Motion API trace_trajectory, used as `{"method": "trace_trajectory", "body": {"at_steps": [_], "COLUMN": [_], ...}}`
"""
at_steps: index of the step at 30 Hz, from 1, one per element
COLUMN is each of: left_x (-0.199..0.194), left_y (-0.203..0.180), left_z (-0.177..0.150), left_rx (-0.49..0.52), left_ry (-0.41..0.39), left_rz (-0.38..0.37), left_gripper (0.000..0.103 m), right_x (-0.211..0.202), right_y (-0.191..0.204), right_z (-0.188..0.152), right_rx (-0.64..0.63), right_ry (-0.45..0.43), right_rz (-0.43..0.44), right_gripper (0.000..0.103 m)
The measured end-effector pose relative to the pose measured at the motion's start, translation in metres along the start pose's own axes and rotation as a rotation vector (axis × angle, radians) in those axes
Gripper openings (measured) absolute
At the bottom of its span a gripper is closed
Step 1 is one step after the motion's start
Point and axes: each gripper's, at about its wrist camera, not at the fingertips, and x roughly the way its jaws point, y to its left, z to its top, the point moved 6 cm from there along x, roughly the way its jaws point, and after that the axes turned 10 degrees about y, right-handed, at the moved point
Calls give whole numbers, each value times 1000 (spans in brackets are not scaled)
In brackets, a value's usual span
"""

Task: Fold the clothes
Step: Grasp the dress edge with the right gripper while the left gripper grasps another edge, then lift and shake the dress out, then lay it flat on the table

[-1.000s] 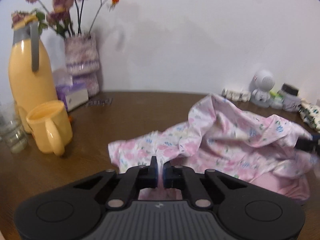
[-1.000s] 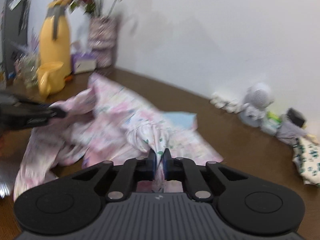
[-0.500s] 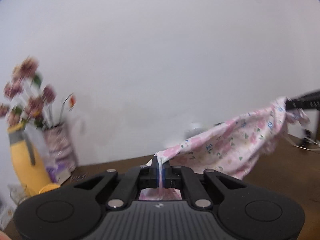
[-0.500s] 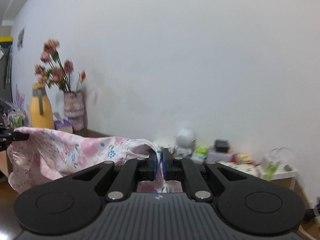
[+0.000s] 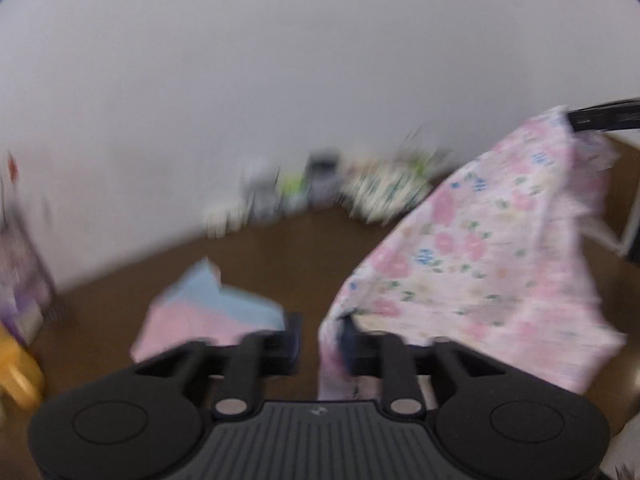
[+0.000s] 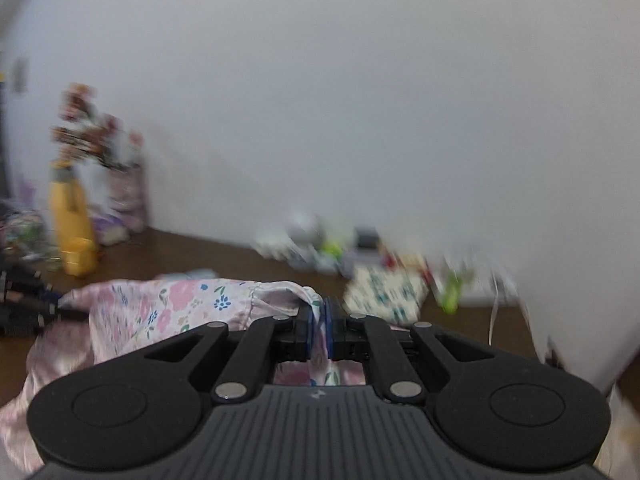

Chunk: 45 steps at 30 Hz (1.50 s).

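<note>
Left gripper point(image 5: 319, 344) opened; floral garment point(image 5: 480, 264) released.

Each handheld gripper was matte black plastic. The left gripper point(image 5: 319, 346) had a ribbed dark grey top plate with a tiny pale logo, two round raised discs at its outer corners, and a silver pivot screw on each angled linkage arm. The right gripper point(image 6: 319, 330) matched it, with blue pads lining its black fingertips point(image 6: 305, 330).
</note>
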Motion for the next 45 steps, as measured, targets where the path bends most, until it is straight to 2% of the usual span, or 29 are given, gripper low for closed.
{"method": "trace_trajectory", "body": {"at_steps": [1, 2, 3, 5, 7, 9, 10, 12, 15, 19, 20, 21, 22, 23, 24, 25, 28, 33, 37, 39, 41, 45], "left_x": [17, 32, 47, 77, 62, 38, 28, 9, 6, 13, 16, 17, 18, 19, 19, 19, 18, 17, 36, 46, 56, 80], "left_y": [4, 9, 14, 23, 25, 24, 17, 2, -14, -20, -19, -17, -14, -12, -7, -1, 15, 43, 80, 94, 105, 120], "left_z": [-4, -9, -14, -24, -34, -44, -49, -57, -76, -96, -99, -100, -101, -103, -100, -96, -86, -70, -51, -48, -47, -43], "left_rx": [-32, -62, -93, -154, -116, -58, -30, 25, 82, 115, 110, 100, 90, 80, 73, 67, 50, 20, -86, -125, -143, -190], "left_ry": [27, 50, 73, 119, 71, 7, -6, -27, 17, 61, 66, 68, 68, 69, 66, 62, 49, 29, 41, 50, 59, 82], "left_rz": [4, 6, 7, 10, -16, -24, -49, -104, -157, -113, -105, -107, -109, -112, -106, -99, -79, -45, -18, -5, 4, 24], "left_gripper": [52, 51, 50, 52, 64, 82, 86, 86, 86, 81, 77, 68, 54, 44, 19, 2, 2, 2, 2, 2, 2, 2], "right_x": [32, 64, 89, 114, 112, 98, 93, 85, 91, 125, 134, 137, 142, 145, 148, 151, 156, 172, 199, 208, 209, 221], "right_y": [-8, -15, -22, -30, -18, 10, 29, 69, 115, 140, 142, 147, 149, 151, 150, 150, 145, 136, 140, 142, 149, 147], "right_z": [-2, -6, -12, -27, -36, -42, -49, -66, -93, -112, -114, -120, -124, -127, -127, -128, -111, -44, -2, 6, 3, -4], "right_rx": [38, 78, 112, 149, 106, -32, -129, -330, -526, -652, -653, -652, -653, -656, -650, -642, -606, -516, -451, -415, -434, -457], "right_ry": [58, 119, 165, 202, 174, 136, 137, 144, 205, 279, 305, 325, 344, 357, 372, 388, 387, 321, 283, 283, 279, 282], "right_rz": [-34, -70, -110, -136, -72, -11, 33, 126, 201, 185, 194, 204, 214, 226, 237, 248, 248, 192, 125, 137, 173, 111], "right_gripper": [17, 36, 46, 46, 50, 64, 65, 66, 66, 66, 65, 61, 58, 45, 14, 0, 0, 0, 0, 0, 0, 0]}}
